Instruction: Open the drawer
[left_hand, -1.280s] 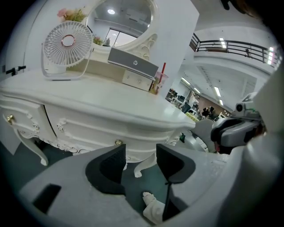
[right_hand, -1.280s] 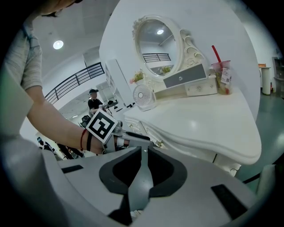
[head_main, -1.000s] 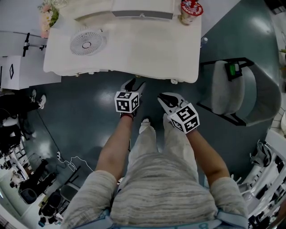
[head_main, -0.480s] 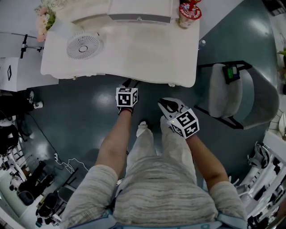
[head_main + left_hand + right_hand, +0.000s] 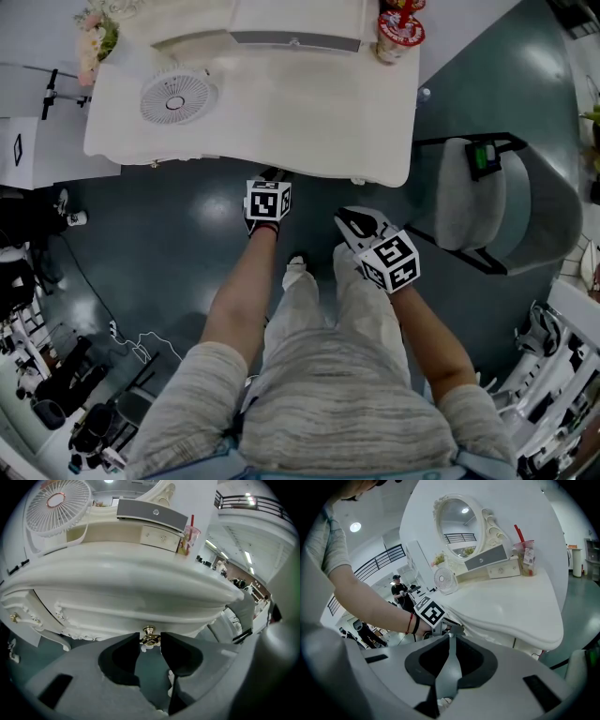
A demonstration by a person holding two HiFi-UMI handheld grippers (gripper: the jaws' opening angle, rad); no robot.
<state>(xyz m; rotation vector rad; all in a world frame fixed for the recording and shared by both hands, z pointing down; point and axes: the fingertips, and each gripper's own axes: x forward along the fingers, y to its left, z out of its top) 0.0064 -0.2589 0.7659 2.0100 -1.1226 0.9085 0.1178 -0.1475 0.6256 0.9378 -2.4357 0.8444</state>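
Since the earlier frame the left gripper (image 5: 150,638) has advanced under the table (image 5: 281,112) edge, its jaws just closing; the left gripper view shows its pads meeting the brass knob (image 5: 149,631) of the shut drawer (image 5: 140,613); the head view hides both; the right gripper (image 5: 449,638) hangs beside it, jaws together, empty.
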